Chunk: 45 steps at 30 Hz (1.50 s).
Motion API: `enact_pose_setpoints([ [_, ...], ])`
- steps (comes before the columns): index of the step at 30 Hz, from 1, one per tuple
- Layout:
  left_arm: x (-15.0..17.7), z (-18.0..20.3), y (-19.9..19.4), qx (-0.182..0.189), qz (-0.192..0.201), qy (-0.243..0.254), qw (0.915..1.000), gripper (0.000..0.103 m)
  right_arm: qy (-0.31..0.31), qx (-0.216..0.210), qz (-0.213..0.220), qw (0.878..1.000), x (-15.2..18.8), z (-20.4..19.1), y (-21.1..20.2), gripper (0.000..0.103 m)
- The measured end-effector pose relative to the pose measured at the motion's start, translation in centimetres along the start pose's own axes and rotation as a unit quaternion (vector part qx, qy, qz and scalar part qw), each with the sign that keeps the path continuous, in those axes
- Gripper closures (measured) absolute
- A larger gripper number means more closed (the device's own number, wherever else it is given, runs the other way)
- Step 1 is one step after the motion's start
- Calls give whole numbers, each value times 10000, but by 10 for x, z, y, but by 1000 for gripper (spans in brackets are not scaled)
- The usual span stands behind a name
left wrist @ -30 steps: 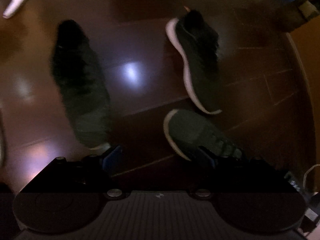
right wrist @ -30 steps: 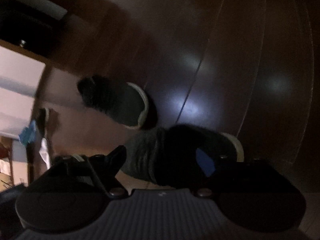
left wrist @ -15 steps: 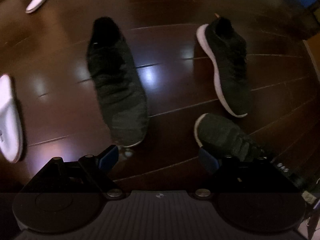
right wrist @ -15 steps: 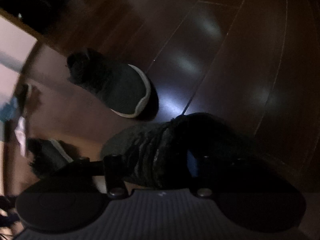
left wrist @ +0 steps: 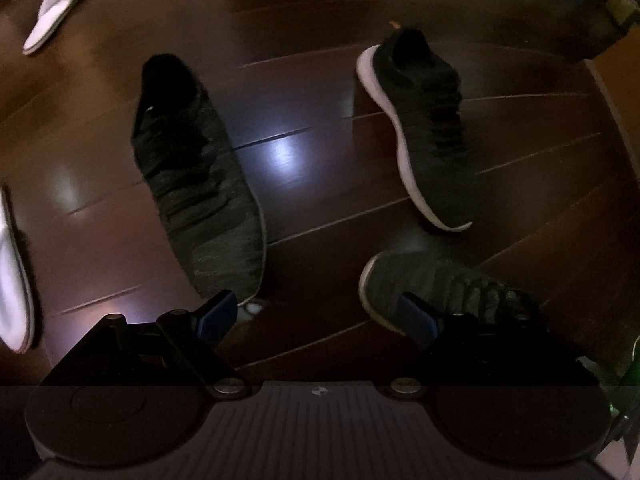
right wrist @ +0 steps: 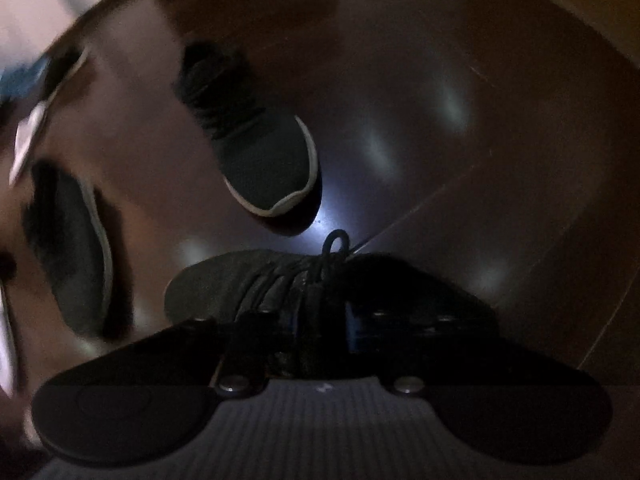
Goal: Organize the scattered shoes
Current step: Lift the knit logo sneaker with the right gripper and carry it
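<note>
The right hand-held gripper (right wrist: 320,320) is clamping a dark laced sneaker (right wrist: 256,280) across its lace area, the long axis running crosswise to the fingers. The left hand-held gripper (left wrist: 320,316) is hovering with fingers apart above the floor (left wrist: 312,92), its nearest sneaker (left wrist: 200,184) lying ahead-left, toe toward it.

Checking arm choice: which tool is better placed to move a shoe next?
Right. Its tool looks already shut on the laced sneaker; the left tool hangs open over bare floor.
</note>
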State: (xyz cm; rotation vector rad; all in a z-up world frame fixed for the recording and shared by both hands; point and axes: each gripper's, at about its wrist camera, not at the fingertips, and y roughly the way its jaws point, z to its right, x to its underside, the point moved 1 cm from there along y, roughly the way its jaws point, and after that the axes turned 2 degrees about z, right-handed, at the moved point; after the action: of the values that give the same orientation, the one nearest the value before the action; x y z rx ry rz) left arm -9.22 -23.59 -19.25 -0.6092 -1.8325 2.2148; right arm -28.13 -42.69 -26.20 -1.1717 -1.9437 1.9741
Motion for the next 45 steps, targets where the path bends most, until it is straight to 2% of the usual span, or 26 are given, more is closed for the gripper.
enact_pose_setpoints([
  [2, 1, 5, -1, 10, 22, 104, 9999, 12, -627, 115, -66, 9979, -1, 5, -3, 82],
  [8, 2, 11, 5, -14, -32, 150, 9999, 12, -1644, 282, -264, 9856, -3, 24, -5, 83],
  [11, 3, 10, 10, 42, -107, 3, 9999, 12, -2248, 376, -354, 9730, -6, 28, -4, 83],
  [14, 4, 13, 15, 95, -196, -105, 9997, 12, -3062, 485, -462, 9496, -8, 27, 0, 83],
  [15, 4, 16, 16, 102, -221, -118, 9996, 12, -3111, 489, -469, 9480, -8, 27, 0, 83],
  [19, 11, 28, 23, 131, -313, -35, 9994, 12, -4014, 655, -567, 9118, -14, 23, 10, 83],
  [22, 16, 40, 28, 122, -361, 133, 9992, 12, -4365, 795, -581, 8943, -16, 21, 15, 83],
  [23, 16, 42, 29, 125, -367, 168, 9991, 12, -4589, 909, -561, 8820, -16, 19, 20, 83],
  [27, 17, 47, 33, 134, -391, 223, 9989, 12, -4769, 1100, -424, 8710, -18, 16, 26, 83],
  [32, 17, 44, 34, 120, -421, 123, 9990, 12, -4554, 1258, -267, 8810, -12, 20, 31, 73],
  [33, 17, 44, 34, 119, -425, 118, 9990, 12, -4478, 1293, -237, 8844, -11, 20, 32, 67],
  [34, 17, 44, 34, 115, -432, 116, 9989, 12, -4402, 1329, -207, 8878, -10, 20, 32, 49],
  [35, 17, 43, 35, 110, -439, 112, 9989, 12, -4235, 1334, -140, 8959, -9, 20, 30, 39],
  [38, 17, 44, 34, 114, -451, 118, 9988, 12, -3702, 1274, 15, 9202, -10, 21, 24, 32],
  [39, 16, 44, 33, 120, -452, 118, 9988, 12, -3581, 1280, 60, 9249, -12, 20, 22, 29],
  [40, 16, 44, 33, 129, -455, 123, 9988, 12, -3469, 1289, 105, 9289, -15, 20, 20, 21],
  [44, 16, 42, 33, 145, -460, 136, 9987, 12, -2145, 1359, 572, 9655, -15, 28, 0, 1],
  [45, 16, 42, 33, 148, -465, 126, 9987, 12, -1822, 1357, 632, 9718, -14, 31, -3, 0],
])
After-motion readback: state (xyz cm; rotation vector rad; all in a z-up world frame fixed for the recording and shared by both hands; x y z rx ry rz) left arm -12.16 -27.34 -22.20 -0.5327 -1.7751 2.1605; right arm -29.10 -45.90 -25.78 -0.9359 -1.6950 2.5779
